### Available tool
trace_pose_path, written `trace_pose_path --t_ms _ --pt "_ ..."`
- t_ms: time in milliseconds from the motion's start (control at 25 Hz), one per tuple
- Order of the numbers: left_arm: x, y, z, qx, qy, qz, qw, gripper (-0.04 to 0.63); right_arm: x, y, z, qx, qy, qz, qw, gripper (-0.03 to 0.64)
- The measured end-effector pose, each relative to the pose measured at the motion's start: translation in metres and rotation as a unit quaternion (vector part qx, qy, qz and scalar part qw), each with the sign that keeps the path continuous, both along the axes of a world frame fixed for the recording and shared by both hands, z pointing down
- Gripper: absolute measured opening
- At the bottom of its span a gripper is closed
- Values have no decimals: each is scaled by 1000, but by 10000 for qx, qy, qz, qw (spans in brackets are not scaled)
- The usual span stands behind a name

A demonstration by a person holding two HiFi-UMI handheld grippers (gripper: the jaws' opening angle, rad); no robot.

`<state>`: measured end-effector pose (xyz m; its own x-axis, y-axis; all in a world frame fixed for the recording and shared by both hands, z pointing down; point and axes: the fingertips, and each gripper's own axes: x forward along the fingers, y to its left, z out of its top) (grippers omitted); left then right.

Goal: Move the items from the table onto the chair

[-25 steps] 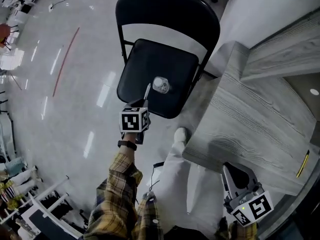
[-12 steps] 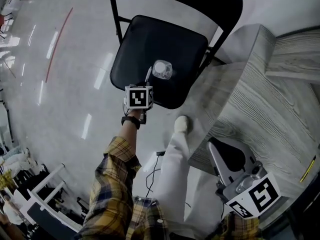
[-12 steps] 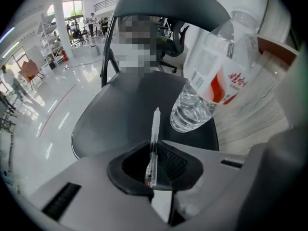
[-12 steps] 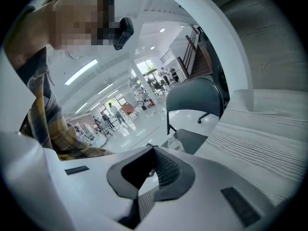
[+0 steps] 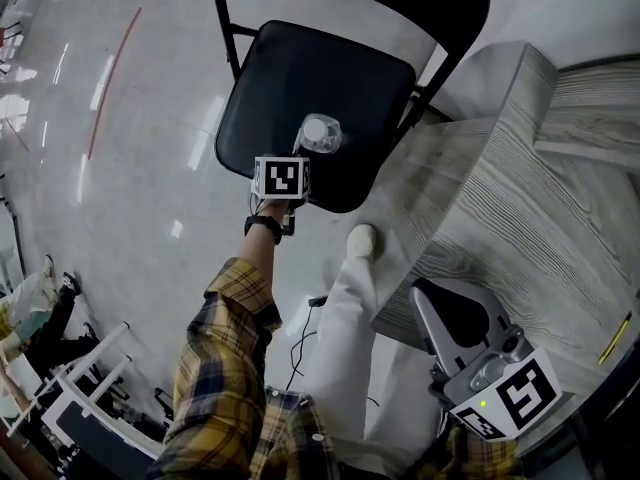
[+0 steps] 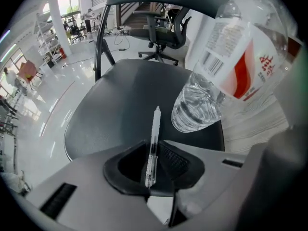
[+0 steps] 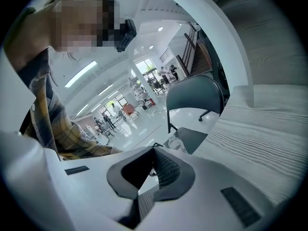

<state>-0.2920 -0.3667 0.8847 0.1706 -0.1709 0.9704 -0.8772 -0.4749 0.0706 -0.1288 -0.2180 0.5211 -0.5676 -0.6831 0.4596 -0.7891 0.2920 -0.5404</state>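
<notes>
A clear water bottle point(image 5: 320, 133) with a red and white label point(image 6: 226, 66) stands on the black folding chair's seat point(image 5: 270, 78). My left gripper point(image 5: 296, 160) hovers over the seat's front edge, just left of the bottle. It holds a slim clear pen point(image 6: 154, 138) that points forward above the seat. The left gripper point(image 6: 154, 153) has jaws that are opening, with the pen still pinched between the pads. My right gripper point(image 5: 440, 313) is shut and empty near the wooden table's point(image 5: 520, 188) front corner; its pads point(image 7: 159, 170) are together.
A yellow pencil point(image 5: 613, 340) lies on the table at the far right. The person's white shoe point(image 5: 362, 240) stands on the glossy floor between chair and table. An office chair point(image 6: 166, 25) and shelving stand further back in the room.
My left gripper has moved forward from below the seat's edge to over it, closer to the bottle, still with the pen. The right gripper has come up and nearer the camera.
</notes>
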Motion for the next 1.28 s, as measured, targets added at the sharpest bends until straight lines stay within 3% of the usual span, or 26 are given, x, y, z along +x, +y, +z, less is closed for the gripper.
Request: trace_pose_path --t_ms 240,360,520,720,840,920,1040,1280 --pt "-7 -1 -19 15 -98 25 9999 198 10 3 -14 128 44 101 9999 18" --pt "-19 5 -44 123 -47 -265 9996 201 13 15 -27 188 10 124 9997 18" --pt "-15 15 -100 370 357 -597 9969 199 23 38 -50 278 -106 305 9991 18" --pt "14 51 -192 753 1077 -718 9887 127 61 84 -78 360 -156 599 9974 18" --pt "48 84 -261 1156 1301 -380 9840 58 95 124 -102 390 -127 895 9951 18" --pt "82 103 -315 1523 1549 -121 9760 27 121 153 -119 462 -3 1089 9930 18" --pt "162 136 -391 1901 2242 358 9552 6 169 196 -143 647 298 1478 9864 18" --pt "322 251 -511 1727 3586 1783 8999 5 266 283 -186 1003 858 2444 9607 18"
